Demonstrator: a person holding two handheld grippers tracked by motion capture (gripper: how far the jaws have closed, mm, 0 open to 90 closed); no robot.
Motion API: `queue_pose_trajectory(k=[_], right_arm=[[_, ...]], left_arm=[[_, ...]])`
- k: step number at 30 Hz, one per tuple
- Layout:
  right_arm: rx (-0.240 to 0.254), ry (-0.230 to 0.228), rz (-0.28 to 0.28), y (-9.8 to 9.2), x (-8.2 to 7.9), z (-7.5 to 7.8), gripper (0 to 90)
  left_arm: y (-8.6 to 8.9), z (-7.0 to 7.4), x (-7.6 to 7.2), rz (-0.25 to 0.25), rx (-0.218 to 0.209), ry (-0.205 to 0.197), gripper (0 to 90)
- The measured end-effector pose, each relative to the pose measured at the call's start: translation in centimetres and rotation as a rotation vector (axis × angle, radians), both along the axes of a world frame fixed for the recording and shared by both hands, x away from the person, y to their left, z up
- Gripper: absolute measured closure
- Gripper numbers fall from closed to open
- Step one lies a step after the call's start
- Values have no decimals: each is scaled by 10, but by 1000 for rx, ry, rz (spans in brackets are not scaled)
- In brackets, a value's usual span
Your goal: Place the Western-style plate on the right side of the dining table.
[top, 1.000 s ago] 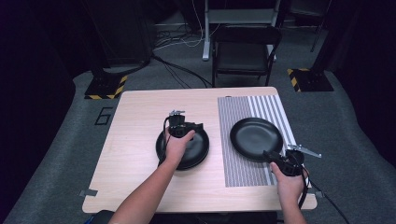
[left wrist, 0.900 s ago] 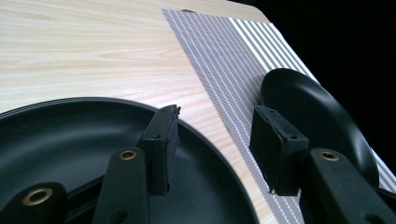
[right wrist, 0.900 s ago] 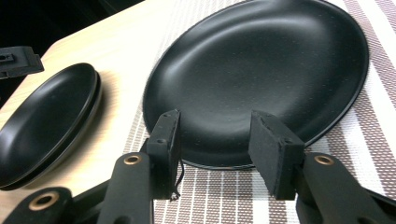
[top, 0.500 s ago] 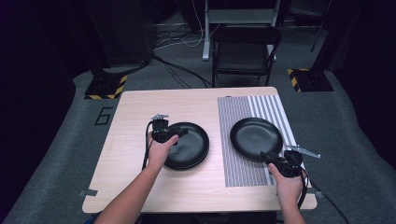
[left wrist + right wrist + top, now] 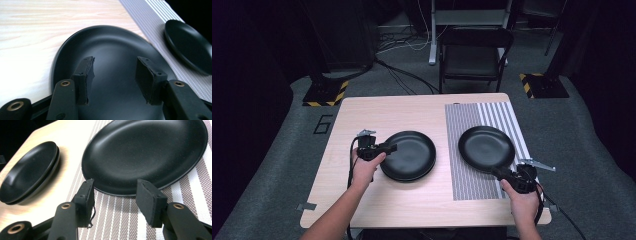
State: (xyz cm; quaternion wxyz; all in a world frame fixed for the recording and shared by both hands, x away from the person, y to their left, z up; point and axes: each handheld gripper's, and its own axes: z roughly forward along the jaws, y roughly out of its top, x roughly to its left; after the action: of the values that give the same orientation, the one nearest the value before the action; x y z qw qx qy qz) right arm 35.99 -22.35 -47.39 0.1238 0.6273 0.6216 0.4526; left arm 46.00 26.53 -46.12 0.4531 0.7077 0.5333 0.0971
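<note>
Jaws of the left gripper (image 5: 388, 148) stand parted with nothing clamped between them, and they have just been opening; in the left gripper view the two black pads (image 5: 85, 75) hang over the near edge of a stack of black plates (image 5: 409, 155), the rim lying below and between them without either pad pressing on it. From above, this gripper reaches in from the stack's left side, its tips over the rim, the person's left hand (image 5: 364, 167) wrapped around the body and a cable looping down beside the wrist. The stack, which the right gripper view shows as two plates nested one in the other, lies on the bare wooden table (image 5: 362, 115). The right gripper (image 5: 499, 172) is likewise released, its jaws having just been opening too, with only the striped placemat (image 5: 472, 185) showing in the gap; its tips sit just short of the near right rim of a single black plate (image 5: 486, 148), apart from it. That plate lies flat on the placemat, directly ahead of the right gripper and well to the right of the left one. The right hand (image 5: 523, 202) holds its gripper near the table's front right corner. Beyond the table stands a dark folding chair (image 5: 474, 57).
</note>
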Motion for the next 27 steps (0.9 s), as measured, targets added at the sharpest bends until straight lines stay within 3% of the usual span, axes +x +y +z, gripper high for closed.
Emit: queue_pose_trajectory(k=[8, 14, 20, 27], right_arm=[[-48, -2, 20, -1, -3, -4, 469], [-40, -5, 27, -2, -4, -9, 452], [-93, -9, 32, -1, -5, -14, 452], [-82, -1, 65, 3, -5, -22, 465]], left_arm=[[25, -4, -14, 17, 51, -16, 470], [34, -12, -22, 32, 58, -7, 465], [45, -26, -27, 46, 41, 17, 463], [56, -37, -31, 61, 56, 5, 463]])
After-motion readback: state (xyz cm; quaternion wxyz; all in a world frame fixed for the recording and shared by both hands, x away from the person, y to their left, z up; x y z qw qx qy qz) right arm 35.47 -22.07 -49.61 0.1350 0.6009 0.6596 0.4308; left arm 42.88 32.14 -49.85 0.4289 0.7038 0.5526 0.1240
